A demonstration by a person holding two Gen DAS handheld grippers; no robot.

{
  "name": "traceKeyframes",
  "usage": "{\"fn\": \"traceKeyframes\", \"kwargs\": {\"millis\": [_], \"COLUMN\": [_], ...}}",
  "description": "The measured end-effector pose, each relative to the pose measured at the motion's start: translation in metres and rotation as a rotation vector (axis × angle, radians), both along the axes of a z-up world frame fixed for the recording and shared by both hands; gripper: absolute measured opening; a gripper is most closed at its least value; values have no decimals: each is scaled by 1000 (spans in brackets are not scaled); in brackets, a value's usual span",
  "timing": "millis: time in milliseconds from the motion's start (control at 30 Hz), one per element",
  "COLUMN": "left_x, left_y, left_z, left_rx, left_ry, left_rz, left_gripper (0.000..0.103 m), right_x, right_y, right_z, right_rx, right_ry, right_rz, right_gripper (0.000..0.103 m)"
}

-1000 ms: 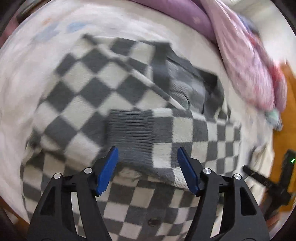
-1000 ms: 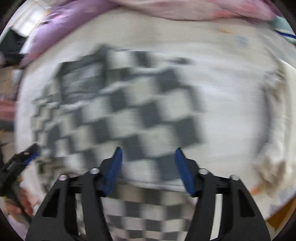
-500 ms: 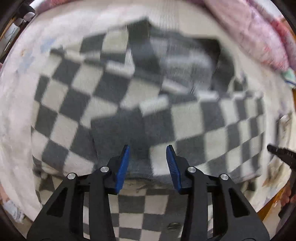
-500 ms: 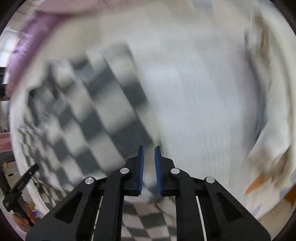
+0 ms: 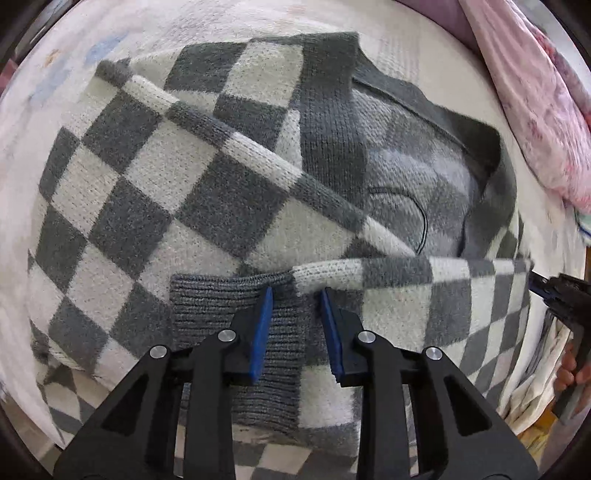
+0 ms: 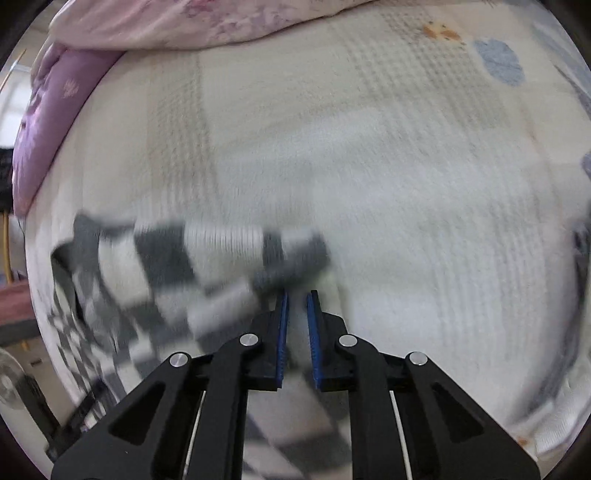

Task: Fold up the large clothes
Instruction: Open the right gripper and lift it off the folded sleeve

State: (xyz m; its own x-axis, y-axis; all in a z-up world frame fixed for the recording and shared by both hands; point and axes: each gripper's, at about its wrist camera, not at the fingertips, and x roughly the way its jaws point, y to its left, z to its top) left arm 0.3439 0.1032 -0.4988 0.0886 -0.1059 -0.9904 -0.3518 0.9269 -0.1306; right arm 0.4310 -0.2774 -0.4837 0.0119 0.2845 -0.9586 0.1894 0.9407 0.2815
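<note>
Left wrist view: left gripper [image 5: 295,325] closing over ribbed cuff [image 5: 236,314] of checked sweater [image 5: 177,192] on white bedspread [image 5: 399,48]; sleeves folded across body, remaining folds pending. Right wrist view: right gripper [image 6: 296,328] nearly together at blurred sweater edge, grip uncertain; pink quilt [image 6: 207,22] beyond.

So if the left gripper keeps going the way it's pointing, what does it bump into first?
Most likely the ribbed grey cuff of the checkered sweater. The left gripper points down at it, jaws closing with the cuff's knit between them. How close the tips are is hard to judge.
</note>
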Motion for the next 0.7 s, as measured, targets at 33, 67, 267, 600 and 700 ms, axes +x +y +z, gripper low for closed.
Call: {"fn": "traceKeyframes", "kwargs": {"millis": [33, 67, 267, 600, 700], "left_x": [-1, -2, -21, -53, -67], "left_y": [-1, -2, -7, -9, -16], "left_z": [1, 1, 8, 14, 36], "left_rx": [9, 14, 35, 44, 39], "left_ry": [1, 2, 24, 26, 0], "left_rz": [-9, -12, 1, 59, 22], "left_gripper": [27, 27, 27, 29, 29], "right_x": [-16, -31, -127, -165, -163], "right_y": [-1, -1, -16, -31, -43], "right_z": [3, 3, 16, 8, 36], "right_rx": [1, -3, -21, -68, 3], "right_ry": [21, 34, 8, 107, 87], "right_rz": [21, 39, 1, -24, -29], "right_gripper": [8, 8, 3, 4, 8]}}
